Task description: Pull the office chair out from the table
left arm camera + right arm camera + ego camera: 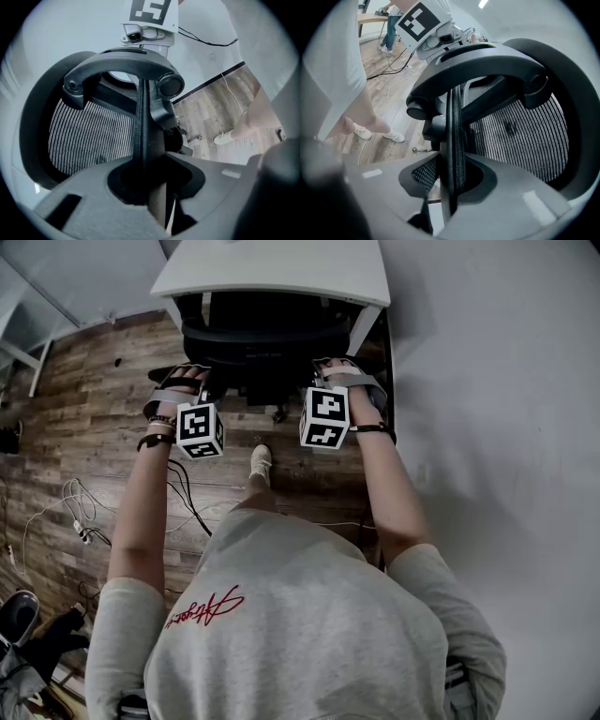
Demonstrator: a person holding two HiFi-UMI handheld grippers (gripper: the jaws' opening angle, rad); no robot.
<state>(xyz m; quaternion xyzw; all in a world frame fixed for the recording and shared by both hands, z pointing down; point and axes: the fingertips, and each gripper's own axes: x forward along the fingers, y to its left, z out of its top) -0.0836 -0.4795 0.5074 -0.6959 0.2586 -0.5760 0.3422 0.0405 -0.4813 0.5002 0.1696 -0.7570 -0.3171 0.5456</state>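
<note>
A black office chair stands tucked under the white table, its mesh back towards me. My left gripper holds the left part of the backrest's top edge and my right gripper the right part. In the left gripper view the jaws of the left gripper press on the thin backrest rim, with the mesh to the left. In the right gripper view the right gripper is shut on the same rim, beside the curved top bar.
A white wall runs close along the right of the chair. Cables lie on the wooden floor at left. My shoe is just behind the chair's base. Dark objects lie at lower left.
</note>
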